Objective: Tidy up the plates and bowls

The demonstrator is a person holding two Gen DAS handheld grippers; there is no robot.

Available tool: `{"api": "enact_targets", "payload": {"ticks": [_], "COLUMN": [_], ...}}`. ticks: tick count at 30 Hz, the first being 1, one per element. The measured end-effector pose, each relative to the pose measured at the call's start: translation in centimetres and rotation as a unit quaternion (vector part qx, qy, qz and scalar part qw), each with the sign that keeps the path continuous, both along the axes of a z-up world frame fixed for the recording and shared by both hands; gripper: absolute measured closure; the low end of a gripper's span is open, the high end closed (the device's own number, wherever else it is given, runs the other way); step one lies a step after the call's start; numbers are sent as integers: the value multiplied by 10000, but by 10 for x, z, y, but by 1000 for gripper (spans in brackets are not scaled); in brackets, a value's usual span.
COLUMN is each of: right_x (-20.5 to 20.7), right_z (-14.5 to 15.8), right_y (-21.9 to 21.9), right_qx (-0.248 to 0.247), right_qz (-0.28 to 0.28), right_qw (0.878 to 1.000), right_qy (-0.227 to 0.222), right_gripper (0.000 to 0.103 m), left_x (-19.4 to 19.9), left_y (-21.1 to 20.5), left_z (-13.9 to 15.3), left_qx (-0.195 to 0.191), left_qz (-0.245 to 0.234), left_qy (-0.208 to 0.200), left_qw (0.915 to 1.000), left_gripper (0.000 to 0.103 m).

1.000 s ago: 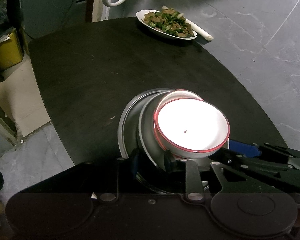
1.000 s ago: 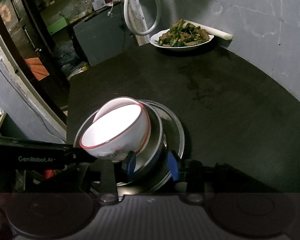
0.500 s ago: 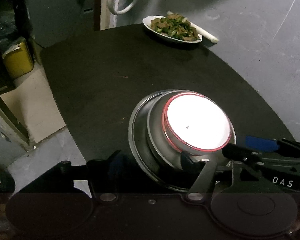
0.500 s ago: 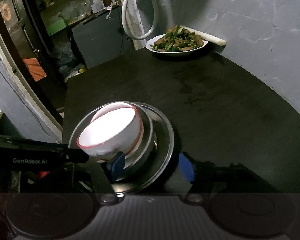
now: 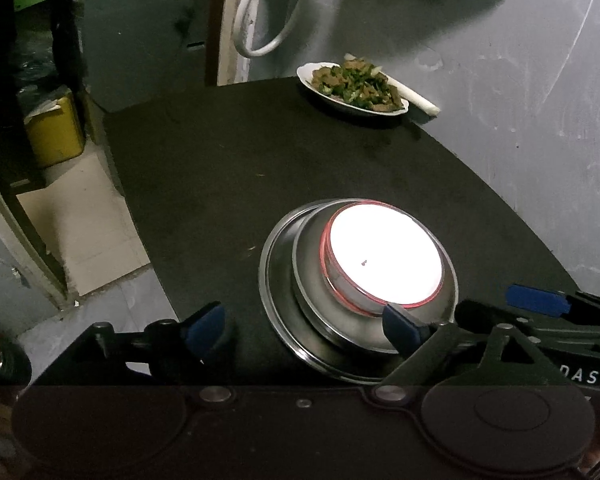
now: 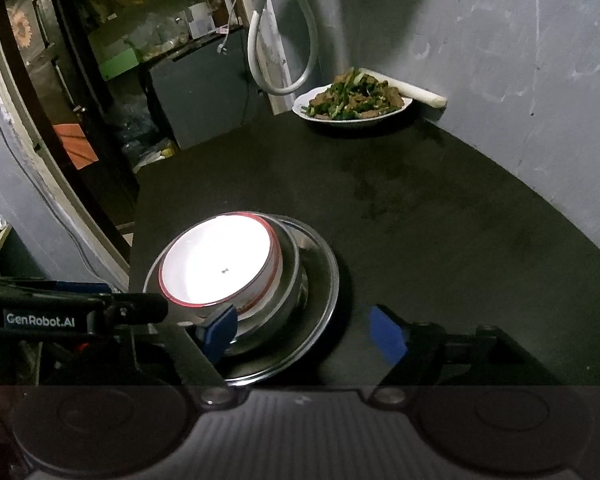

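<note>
A nested stack of tableware sits near the front edge of a dark round tabletop [image 5: 228, 168], flanked by two hand-held tools whose jaws are opening, with nothing gripped in either. The left tool [image 5: 304, 326] stands wide apart, one blue pad over bare tabletop to the left of the stack and the other close against the near rim of the steel bowl [image 5: 312, 276]; the right tool [image 6: 304, 330] straddles the stack's near right side in the same way, its left pad close under the bowls. The stack appears built widest-first so each piece cradles the next: one flat steel plate [image 5: 276, 304] at the bottom, one steel bowl on it, and on top what look like two white bowls with red rims [image 5: 384, 256], judging by the doubled red line seen from the right wrist view. The glare inside the top bowl hides any detail. Far across the tabletop, by the grey wall [image 5: 520, 80], one white dish of green vegetables and meat [image 5: 352, 88] stands well apart from the stack, likely left out because it holds food. A pale stalk [image 5: 418, 100] lies just behind it.
</note>
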State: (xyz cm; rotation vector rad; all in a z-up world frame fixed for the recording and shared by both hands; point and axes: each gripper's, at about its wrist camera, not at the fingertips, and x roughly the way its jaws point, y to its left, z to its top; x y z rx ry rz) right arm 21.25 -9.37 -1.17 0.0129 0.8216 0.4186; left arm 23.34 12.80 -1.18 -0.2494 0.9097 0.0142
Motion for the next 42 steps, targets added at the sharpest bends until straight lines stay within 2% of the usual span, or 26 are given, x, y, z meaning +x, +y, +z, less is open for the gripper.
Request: {"api": "enact_targets", "payload": {"ticks": [2, 7, 11, 26, 33, 42], "right_x": [-3, -9, -18, -65, -87, -120], "right_z": [2, 8, 14, 31, 36, 43], "right_y": [-3, -9, -15, -49, -65, -76], "right_qx": [22, 63, 128, 271, 408, 434], "right_qz": [25, 87, 127, 406, 340, -103], "right_qw": [10000, 9998, 9995, 9966, 9963, 9950], "right_qy": [-38, -147, -269, -657, -680, -897], "right_gripper": [20, 15, 10, 0, 0, 0], "left_x": [-4, -16, -31, -95, -118, -147], "left_y": [-3, -10, -14, -45, -57, -51], "left_z": [2, 8, 16, 32, 41, 49], "left_qx": [7, 39, 85, 234, 434, 464], "left_qz": [79, 188, 360, 829, 741, 516], "left_qy": [-47, -193, -363, -771, -927, -1218], "left_qw": [10000, 9996, 9987, 9933, 9920, 9901], "left_gripper": [7, 6, 1, 1, 1, 1]}}
